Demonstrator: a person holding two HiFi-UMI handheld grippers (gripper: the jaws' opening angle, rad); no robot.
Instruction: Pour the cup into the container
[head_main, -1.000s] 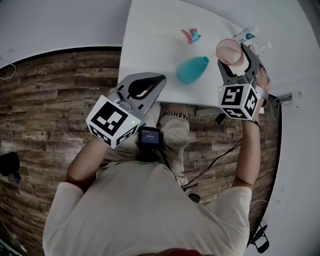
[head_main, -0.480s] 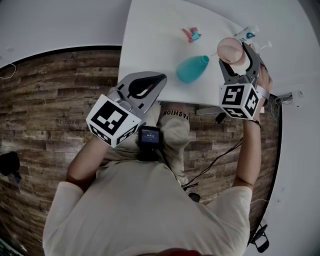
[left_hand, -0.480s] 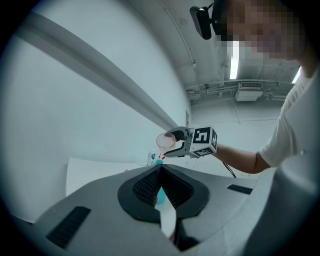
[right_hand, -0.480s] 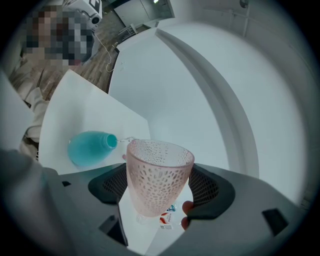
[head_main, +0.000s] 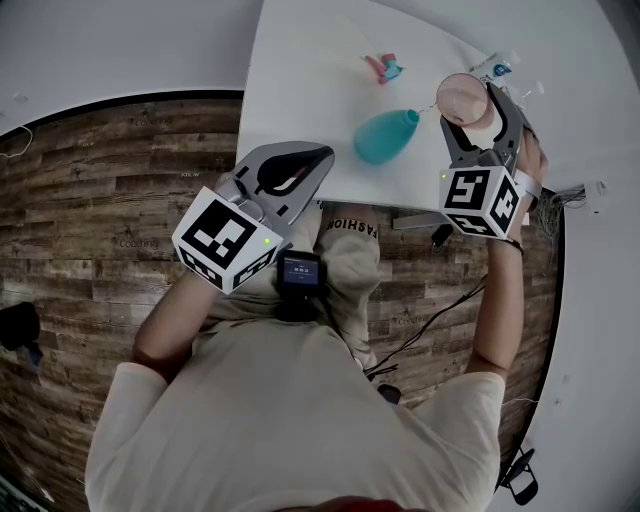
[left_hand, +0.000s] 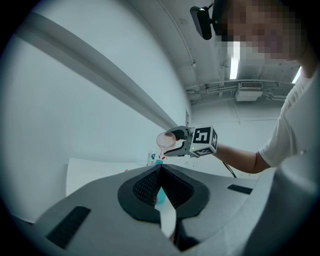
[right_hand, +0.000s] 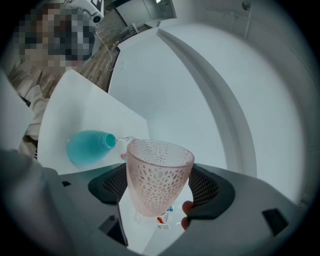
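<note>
A teal narrow-necked container (head_main: 385, 137) stands on the white table (head_main: 300, 80). To its right, above the table, my right gripper (head_main: 468, 105) is shut on a pink patterned cup (head_main: 460, 97). In the right gripper view the cup (right_hand: 159, 170) fills the space between the pads, and the container (right_hand: 90, 146) lies to the left beyond it. From the left gripper view the cup (left_hand: 165, 140) is tipped, its mouth facing this way. My left gripper (head_main: 322, 157) hovers at the table's near edge, shut and holding nothing.
A small pink-and-teal object (head_main: 381, 68) lies at the back of the table. A small bottle with a blue label (head_main: 495, 70) sits near the right corner. Wooden floor (head_main: 100, 200) lies left of the table, and cables (head_main: 420, 330) run below the person's right arm.
The right gripper and the cup have crept slightly up and to the right. The left gripper has hardly moved.
</note>
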